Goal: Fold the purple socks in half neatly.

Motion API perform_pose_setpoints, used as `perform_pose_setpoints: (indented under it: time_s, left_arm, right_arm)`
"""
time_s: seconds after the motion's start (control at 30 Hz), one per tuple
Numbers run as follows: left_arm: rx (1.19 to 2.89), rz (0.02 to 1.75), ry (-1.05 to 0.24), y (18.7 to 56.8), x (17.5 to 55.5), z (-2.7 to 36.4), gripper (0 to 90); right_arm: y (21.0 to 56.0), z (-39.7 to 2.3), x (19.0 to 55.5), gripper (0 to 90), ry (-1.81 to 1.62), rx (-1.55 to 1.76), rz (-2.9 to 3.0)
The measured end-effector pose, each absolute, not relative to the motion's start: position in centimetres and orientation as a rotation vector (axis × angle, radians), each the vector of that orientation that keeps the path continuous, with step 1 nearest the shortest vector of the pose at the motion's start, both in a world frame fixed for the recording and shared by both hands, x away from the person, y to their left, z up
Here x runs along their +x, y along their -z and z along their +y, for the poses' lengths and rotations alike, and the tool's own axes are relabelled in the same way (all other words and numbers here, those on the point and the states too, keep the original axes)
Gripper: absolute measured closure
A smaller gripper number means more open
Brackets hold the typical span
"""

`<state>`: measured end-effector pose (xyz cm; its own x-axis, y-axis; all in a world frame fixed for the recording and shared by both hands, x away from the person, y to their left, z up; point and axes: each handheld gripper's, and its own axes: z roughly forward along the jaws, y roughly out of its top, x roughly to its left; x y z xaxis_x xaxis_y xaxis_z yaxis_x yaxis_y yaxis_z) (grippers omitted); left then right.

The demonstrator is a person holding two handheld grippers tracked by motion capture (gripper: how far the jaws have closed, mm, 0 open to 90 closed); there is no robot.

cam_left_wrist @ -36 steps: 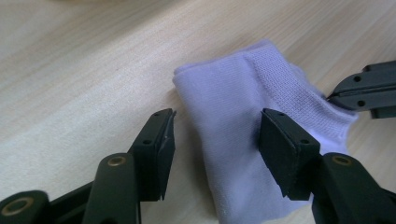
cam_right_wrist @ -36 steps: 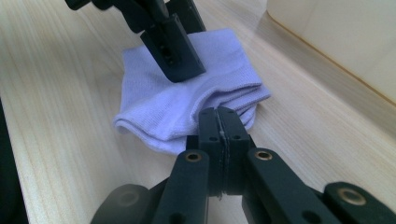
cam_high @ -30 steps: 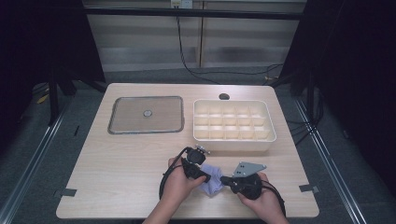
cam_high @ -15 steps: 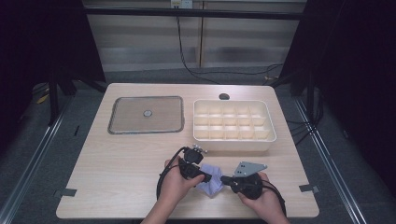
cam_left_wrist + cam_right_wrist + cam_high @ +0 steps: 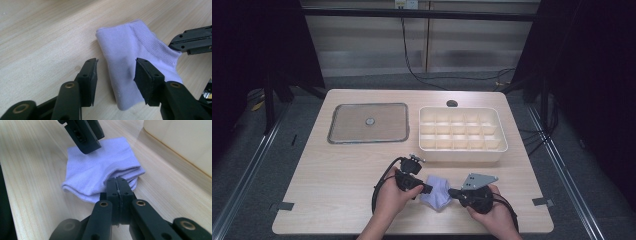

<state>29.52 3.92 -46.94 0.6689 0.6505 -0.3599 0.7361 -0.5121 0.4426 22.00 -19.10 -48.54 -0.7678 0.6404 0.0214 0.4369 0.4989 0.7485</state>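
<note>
On the table point(image 5: 337, 170), left to right: the left tongs point(image 5: 116, 75) have just been closing, their jaws apart, straddling the folded edge of a lilac sock point(image 5: 132, 62) lying near the front edge. The right tongs point(image 5: 117, 185) are clamped on its ribbed cuff. It looks soft, light and floppy; best pinched through all layers at the fold.

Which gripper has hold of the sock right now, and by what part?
The right gripper is shut beside the folded sock's ribbed cuff edge; a pinch cannot be told. The left gripper straddles the sock, fingers open, holding nothing.
</note>
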Motion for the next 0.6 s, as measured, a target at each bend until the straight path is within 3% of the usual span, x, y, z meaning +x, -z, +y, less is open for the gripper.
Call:
perform_pose_setpoints:
  time_s: [0.27, 0.6]
  left_arm:
    - [2.301, 1.093, 0.268, 46.98, 29.64, 3.91, 70.8]
    - [2.301, 1.099, 0.287, 46.73, 29.76, 3.77, 78.5]
  right_arm:
    - [48.71, -18.95, 21.99, 89.8, -1.115, 0.909, 2.496]
    - [48.93, -18.86, 22.06, 89.8, -1.112, 0.907, 2.503]
